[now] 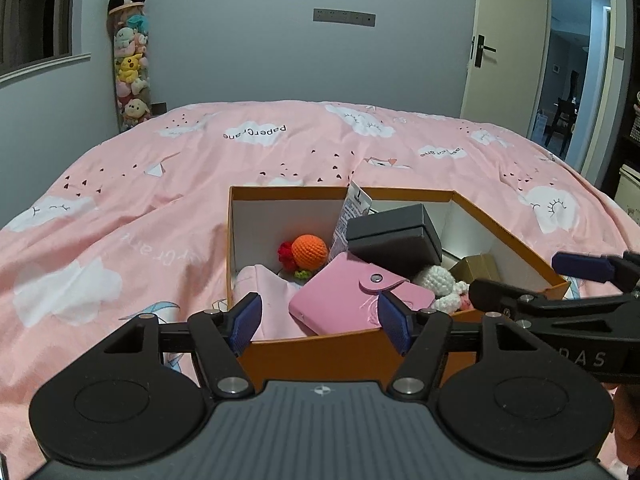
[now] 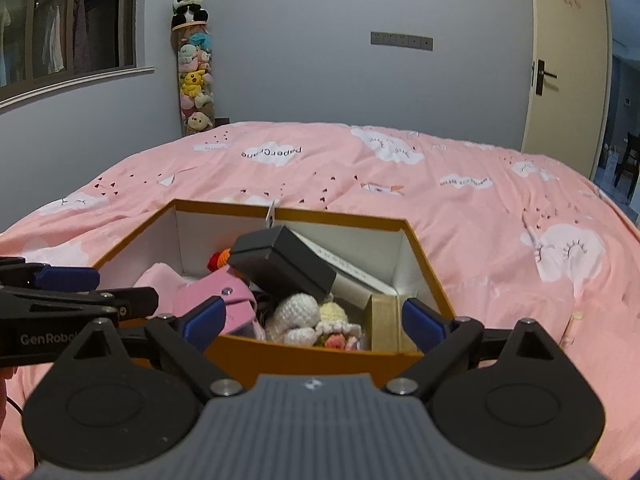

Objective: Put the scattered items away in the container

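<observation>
The orange box point(image 1: 348, 354) sits on the pink bed point(image 1: 132, 216) near its front edge, with a pink wallet point(image 1: 352, 300), a black box point(image 1: 396, 236), an orange ball point(image 1: 309, 251) and white yarn toys point(image 2: 298, 316) inside. The left gripper point(image 1: 320, 322) and right gripper point(image 2: 314, 320) hang side by side over the box's near wall, jaws wide apart and holding nothing.

Just ahead of the right gripper point(image 2: 316, 320), its jaws wide and empty, an orange box point(image 2: 304, 354) on the pink bedspread point(image 2: 480, 240) holds a black case point(image 2: 280, 264), a pink wallet point(image 2: 224, 300) and crocheted toys point(image 2: 304, 316).
</observation>
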`<state>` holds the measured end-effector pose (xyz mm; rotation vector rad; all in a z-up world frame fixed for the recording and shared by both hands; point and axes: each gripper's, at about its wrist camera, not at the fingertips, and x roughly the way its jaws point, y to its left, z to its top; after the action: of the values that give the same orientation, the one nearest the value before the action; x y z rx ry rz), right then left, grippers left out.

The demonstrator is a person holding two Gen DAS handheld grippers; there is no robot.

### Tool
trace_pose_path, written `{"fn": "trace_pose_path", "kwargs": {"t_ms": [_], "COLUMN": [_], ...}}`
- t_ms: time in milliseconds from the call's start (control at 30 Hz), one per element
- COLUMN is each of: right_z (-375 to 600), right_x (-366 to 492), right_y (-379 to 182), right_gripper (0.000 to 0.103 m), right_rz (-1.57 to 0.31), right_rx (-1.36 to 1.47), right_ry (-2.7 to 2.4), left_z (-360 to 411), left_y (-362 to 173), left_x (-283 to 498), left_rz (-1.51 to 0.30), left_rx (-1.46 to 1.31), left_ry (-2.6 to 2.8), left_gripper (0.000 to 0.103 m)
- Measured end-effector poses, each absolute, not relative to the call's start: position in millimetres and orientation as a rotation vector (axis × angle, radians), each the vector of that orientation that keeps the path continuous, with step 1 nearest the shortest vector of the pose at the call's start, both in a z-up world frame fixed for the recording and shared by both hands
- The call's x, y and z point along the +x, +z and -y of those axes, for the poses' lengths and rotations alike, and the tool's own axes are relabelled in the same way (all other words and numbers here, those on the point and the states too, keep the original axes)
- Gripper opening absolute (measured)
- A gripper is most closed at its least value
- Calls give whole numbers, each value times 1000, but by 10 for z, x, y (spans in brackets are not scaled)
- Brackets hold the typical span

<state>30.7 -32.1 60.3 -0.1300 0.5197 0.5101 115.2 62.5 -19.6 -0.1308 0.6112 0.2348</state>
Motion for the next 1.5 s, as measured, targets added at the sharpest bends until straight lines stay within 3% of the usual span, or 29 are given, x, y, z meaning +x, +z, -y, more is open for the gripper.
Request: {"fn": "trace_pose_path", "kwargs": {"t_ms": [533,800,1133,1500], "right_z": [220,490,540,437], "right_x": [160,407,273,421], "right_y": [259,171,472,350], "right_gripper": [103,102,102,102], "right_rz": [-481,-681,-519,-518], "right_rx": [-269,47,-4,-48], "right_ry": [506,560,491,485], "left_z": [-575,-576,-562,-560], "left_y": [-294,-289,-286,-300], "left_x": [1146,1138,1155,1184], "left_rz": [-586,-590,-597,-611], "left_rx": [-117,-125,-127,-126], "left_ry": [254,254,262,271], "left_gripper": [84,84,85,86]}}
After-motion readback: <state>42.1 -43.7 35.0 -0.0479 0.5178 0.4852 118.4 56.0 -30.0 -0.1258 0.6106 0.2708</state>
